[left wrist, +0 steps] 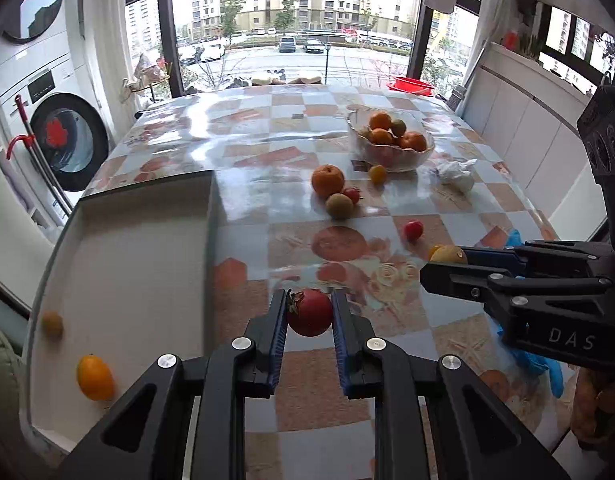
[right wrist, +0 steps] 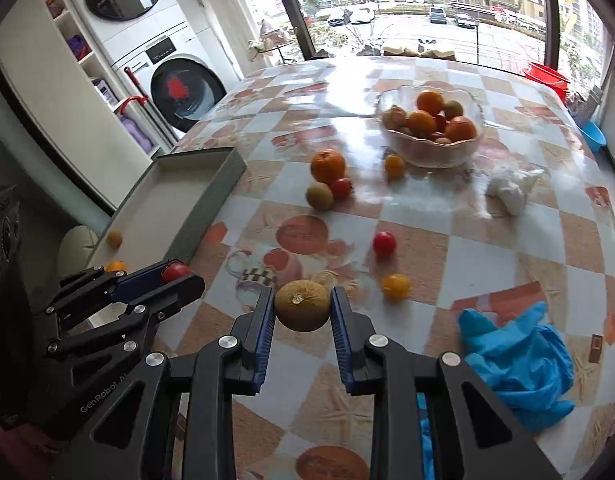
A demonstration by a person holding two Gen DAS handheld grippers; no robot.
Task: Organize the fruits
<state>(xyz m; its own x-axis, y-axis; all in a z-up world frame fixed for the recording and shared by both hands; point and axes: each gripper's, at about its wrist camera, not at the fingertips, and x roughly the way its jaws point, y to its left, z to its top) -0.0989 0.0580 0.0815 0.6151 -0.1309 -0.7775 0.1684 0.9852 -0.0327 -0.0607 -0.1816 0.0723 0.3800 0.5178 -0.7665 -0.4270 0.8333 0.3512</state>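
Left gripper (left wrist: 310, 312) clamps a red tomato (left wrist: 310, 313) over the table (left wrist: 267, 184), just right of the tray (left wrist: 139, 264). Right gripper (right wrist: 302, 306) clamps a tan fruit (right wrist: 302, 306). Judgement: tomato light, smooth, thin-skinned, bruises easily; grip across its widest part, gently. Tan fruit looks firmer, rougher, less slippery.

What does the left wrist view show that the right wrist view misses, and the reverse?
Only the left wrist view shows the tray's full white floor. Only the right wrist view shows the whole blue glove and the small blue basin. Both show the left tongs gripping a red tomato, the right tongs gripping a yellow-green fruit, the glass bowl of fruit, and loose fruit on the table.
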